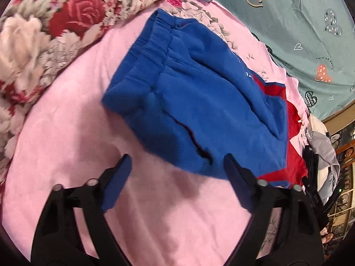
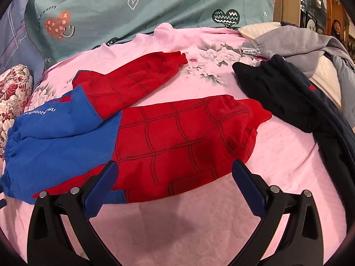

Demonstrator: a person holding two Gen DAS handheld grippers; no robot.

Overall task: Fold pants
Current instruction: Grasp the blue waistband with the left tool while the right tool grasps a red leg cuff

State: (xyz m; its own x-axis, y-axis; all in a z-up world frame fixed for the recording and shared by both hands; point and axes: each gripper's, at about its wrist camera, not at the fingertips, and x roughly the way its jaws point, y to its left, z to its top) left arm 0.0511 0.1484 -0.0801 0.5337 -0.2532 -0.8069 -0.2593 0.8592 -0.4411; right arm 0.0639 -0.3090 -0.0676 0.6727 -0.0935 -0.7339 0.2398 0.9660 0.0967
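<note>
Blue and red pants lie flat on a pink bedsheet (image 1: 66, 133). In the left wrist view I see the blue waist part (image 1: 195, 102) with its elastic band at the upper left. My left gripper (image 1: 177, 168) is open and empty, just above the near edge of the blue part. In the right wrist view the two red legs (image 2: 182, 137) with a dark web pattern spread to the right, apart from each other. My right gripper (image 2: 175, 177) is open and empty, over the near edge of the closer leg.
A floral quilt (image 1: 44, 33) lies at the left. A teal sheet with hearts (image 2: 133, 4) lies behind the pants. A black garment (image 2: 288, 93) and a grey garment (image 2: 299, 42) lie at the right, close to the leg cuffs. Wooden furniture (image 2: 310, 0) stands beyond.
</note>
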